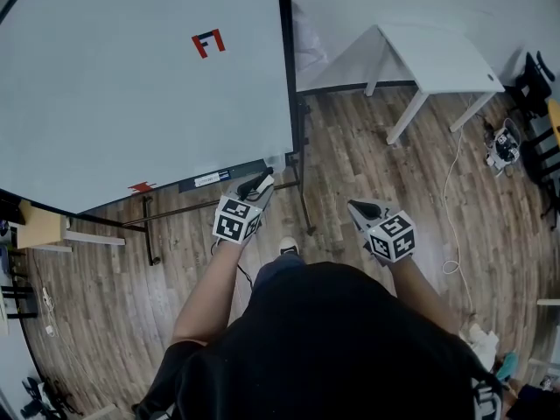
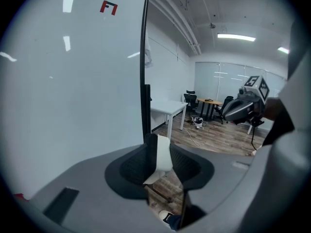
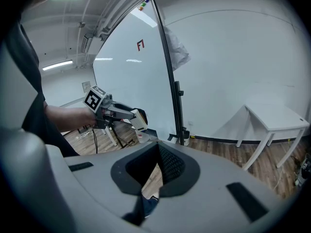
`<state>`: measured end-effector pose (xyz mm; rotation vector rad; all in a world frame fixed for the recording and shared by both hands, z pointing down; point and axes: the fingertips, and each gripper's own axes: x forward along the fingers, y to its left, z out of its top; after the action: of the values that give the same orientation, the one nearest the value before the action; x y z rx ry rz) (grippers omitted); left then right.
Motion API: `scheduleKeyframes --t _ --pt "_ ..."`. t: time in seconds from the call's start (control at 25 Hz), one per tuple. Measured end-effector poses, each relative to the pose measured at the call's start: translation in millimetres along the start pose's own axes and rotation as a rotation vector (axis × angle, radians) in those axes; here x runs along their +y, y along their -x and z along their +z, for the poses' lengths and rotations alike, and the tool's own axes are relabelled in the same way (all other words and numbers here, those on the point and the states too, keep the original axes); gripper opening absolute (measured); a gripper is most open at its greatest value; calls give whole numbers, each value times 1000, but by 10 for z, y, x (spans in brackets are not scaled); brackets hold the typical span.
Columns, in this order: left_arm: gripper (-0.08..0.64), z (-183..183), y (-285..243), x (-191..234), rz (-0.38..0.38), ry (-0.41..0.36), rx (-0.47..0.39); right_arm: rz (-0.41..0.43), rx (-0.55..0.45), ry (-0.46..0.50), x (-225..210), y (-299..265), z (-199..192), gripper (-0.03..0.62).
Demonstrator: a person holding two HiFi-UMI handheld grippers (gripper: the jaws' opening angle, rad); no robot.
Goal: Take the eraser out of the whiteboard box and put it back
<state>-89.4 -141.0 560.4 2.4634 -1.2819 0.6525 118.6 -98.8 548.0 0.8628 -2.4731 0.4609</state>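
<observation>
While left tool (image 1: 256,185) clamps eraser (image 2: 164,155), right tool (image 3: 157,149) hangs empty, jaws together.

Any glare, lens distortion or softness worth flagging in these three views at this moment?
Head view: evenly lit and sharp, but fisheye bows the whiteboard edges. Left gripper view: bright streaks of glare on the whiteboard, dark rounded corners, the eraser between the jaws a little soft. Right gripper view: same round vignette, the whiteboard's frame curved, faint light reflections on it.
</observation>
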Motion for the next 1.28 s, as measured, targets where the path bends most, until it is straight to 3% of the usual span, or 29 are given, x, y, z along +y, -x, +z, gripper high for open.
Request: scheduleKeyframes --t 0.84,1.28 --pt "151 440 -522 291 -64 8 -34 -8 18 -52 -348 -338 77 -5" --pt "152 450 -719 417 -82 -3 -17 -9 30 -66 -445 -524 106 -5"
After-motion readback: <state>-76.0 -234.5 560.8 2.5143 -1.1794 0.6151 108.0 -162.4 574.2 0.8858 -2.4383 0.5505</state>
